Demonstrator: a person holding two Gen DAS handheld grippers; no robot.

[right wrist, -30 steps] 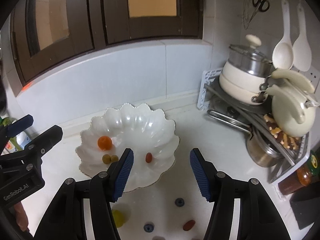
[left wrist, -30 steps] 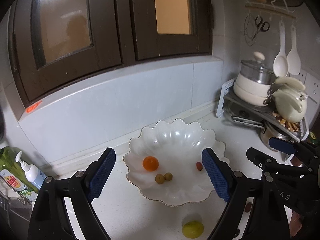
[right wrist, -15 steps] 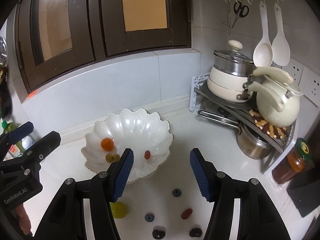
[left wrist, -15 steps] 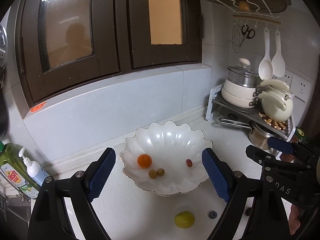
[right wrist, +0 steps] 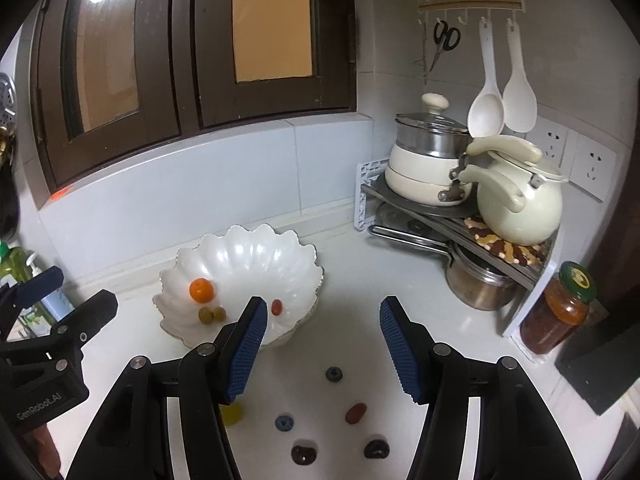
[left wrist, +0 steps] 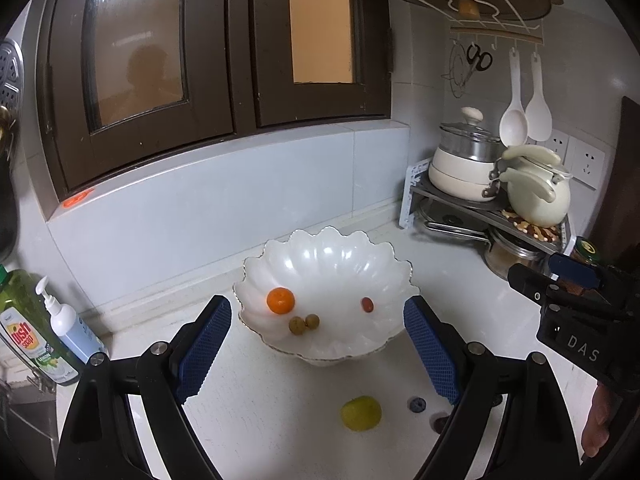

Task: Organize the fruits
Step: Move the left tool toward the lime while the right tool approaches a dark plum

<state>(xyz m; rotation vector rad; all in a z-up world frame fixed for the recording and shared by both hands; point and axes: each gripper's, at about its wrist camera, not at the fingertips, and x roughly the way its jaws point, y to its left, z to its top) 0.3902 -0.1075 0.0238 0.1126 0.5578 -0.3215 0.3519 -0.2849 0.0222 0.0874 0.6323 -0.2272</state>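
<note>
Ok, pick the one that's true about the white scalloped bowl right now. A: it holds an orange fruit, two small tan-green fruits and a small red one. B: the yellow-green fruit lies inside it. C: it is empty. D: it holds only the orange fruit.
A: the bowl holds the orange fruit, two small tan-green fruits and a small red one, while the yellow-green fruit lies on the counter in front.

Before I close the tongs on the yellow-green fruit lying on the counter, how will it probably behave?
The yellow-green fruit looks round and smooth, so a nudge would probably roll it across the glossy counter. It seems firm, likely tolerating a gentle squeeze, though its skin may slip against the pads.
</note>
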